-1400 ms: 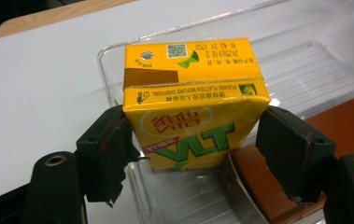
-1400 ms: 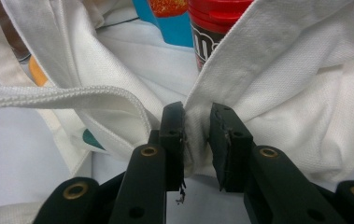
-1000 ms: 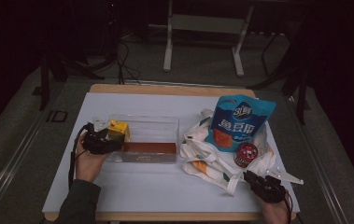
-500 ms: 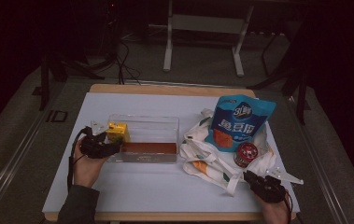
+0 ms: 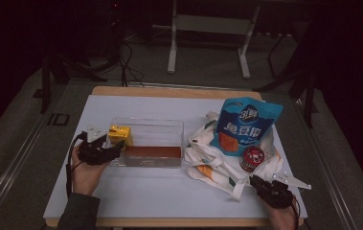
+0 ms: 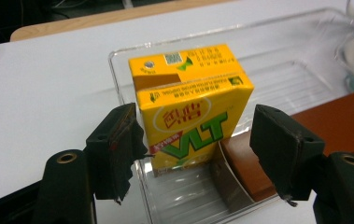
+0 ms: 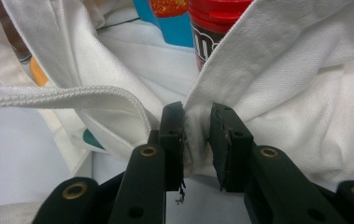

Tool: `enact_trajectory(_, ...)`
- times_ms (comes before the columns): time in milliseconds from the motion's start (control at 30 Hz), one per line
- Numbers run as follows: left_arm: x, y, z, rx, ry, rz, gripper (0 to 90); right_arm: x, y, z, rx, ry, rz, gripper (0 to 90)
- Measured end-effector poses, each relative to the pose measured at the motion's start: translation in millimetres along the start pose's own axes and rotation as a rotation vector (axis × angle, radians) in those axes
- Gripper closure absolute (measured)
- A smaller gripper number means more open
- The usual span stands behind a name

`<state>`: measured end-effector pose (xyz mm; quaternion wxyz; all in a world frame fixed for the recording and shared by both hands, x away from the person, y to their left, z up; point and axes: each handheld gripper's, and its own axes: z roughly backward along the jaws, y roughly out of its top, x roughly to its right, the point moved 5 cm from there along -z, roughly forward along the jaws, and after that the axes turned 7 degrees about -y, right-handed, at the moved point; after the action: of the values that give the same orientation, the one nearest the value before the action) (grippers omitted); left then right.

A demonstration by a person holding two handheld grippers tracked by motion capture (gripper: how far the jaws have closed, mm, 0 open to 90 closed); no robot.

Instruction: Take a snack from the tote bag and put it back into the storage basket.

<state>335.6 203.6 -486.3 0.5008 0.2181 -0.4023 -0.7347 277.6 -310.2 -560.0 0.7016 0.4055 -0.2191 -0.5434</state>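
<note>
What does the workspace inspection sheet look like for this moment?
Surface: white table, wooden edge.
Job's things: yellow carton upright in the left end of the clear bin, beside a brown box. White tote lies to the right.
Clutter: blue pouch and red-lidded jar on the tote.
Grippers: left gripper open, jaws either side of the carton, gaps on both sides; they have just been closing. Right gripper shut on a fold of the tote.
Cables: one trails from the left gripper; more on the floor behind the table.
Surroundings: dark room, stand legs beyond the table.
</note>
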Motion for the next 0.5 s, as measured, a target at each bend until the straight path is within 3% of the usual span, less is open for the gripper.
enact_trajectory(200,1.4,3.7,7.8,0.047,0.001,0.018,30.7,-0.2,-0.1,0.1,0.000,-0.001,0.000,74.7)
enact_trajectory(500,6.9,7.5,16.9,0.072,-0.015,0.021,28.2,-0.4,-0.1,-0.1,0.002,-0.005,0.003,74.7)
